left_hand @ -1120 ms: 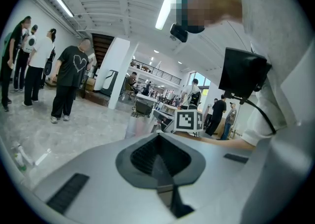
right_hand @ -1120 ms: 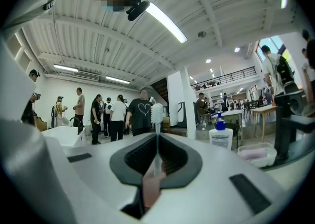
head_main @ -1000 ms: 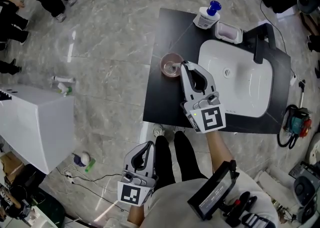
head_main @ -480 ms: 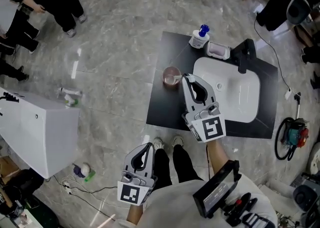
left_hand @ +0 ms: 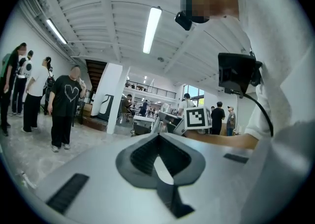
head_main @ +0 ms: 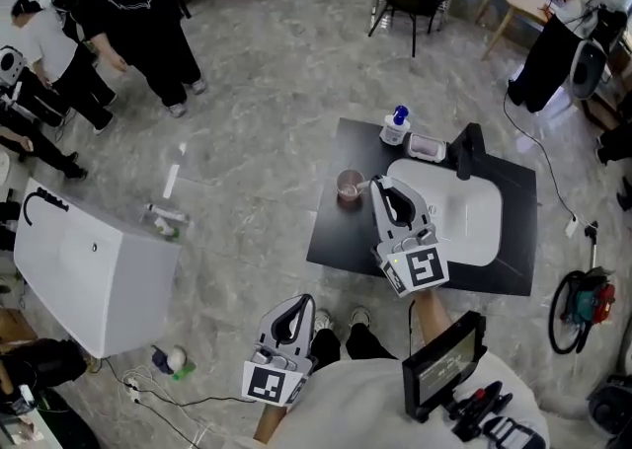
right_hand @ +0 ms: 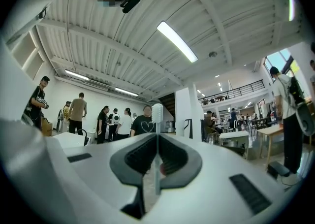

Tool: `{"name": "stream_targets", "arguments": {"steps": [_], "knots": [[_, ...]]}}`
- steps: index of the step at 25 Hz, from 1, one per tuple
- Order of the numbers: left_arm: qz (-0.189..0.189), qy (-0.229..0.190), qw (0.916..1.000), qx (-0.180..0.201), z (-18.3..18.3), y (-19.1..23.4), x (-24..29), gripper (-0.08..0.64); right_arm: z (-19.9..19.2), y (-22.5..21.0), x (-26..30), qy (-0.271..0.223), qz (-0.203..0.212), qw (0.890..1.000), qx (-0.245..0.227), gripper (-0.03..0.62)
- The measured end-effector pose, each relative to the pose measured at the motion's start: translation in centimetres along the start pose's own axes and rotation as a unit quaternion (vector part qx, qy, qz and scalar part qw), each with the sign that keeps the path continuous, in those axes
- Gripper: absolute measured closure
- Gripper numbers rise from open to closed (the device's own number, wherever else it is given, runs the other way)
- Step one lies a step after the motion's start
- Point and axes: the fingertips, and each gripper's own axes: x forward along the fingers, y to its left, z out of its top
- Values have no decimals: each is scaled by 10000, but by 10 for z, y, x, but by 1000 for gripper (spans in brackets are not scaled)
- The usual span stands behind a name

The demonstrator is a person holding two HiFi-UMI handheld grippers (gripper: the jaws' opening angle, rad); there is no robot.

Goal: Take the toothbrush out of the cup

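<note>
Your right claw (right_hand: 157,137) is pinched shut on the toothbrush (right_hand: 157,113). It grips the thin handle partway down, so the bristle head stands upright above the jaw tips and the rest of the handle hangs below them. No cup wall shows around the brush in the right gripper view, so it looks to be clear of the cup.

The brush should be very light and stiff. The handle is narrow, smooth plastic and could swivel or slide in a two-point pinch. Your hold on the handle is the right spot, well away from the bristles. Keep the squeeze steady and avoid quick wrist rolls.

Your left claw (left_hand: 158,135) has its jaws together with nothing between them. It hangs low by your body, well apart from the bench (head_main: 336,235).

From the head view, the pink cup (head_main: 350,185) stands upright on the bench, just beside the right claw's tips. The white sink (head_main: 464,210) lies to its right, and a blue-capped bottle (head_main: 396,124) stands at the far edge. The cup looks light enough to tip if the handle end catches its rim.
</note>
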Motion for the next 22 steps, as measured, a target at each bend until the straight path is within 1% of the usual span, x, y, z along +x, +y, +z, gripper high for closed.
{"name": "stream_targets", "arguments": {"steps": [2, 6, 8, 9, 12, 17, 22], "knots": [[43, -58, 9999, -87, 7, -2, -3, 556, 8, 3, -3, -39, 20, 10000, 26, 572], [-4, -234, 9995, 212, 17, -10, -9, 557, 20, 9, -12, -49, 95, 9999, -10, 572], [28, -302, 9995, 120, 23, -12, -9, 556, 25, 11, -15, -68, 130, 9999, -15, 572], [22, -326, 9994, 138, 24, -14, -10, 557, 26, 13, -18, -66, 143, 9999, 3, 572], [-70, -329, 9986, 413, 21, -17, -13, 556, 27, 22, -29, 6, 224, 9997, -26, 572], [-197, -335, 9982, 452, 17, -32, -12, 556, 22, 34, -58, 163, 298, 9994, 15, 572], [-298, -459, 9973, 482, 23, -41, -7, 557, 21, 43, -81, 256, 328, 9991, 85, 572]]}}
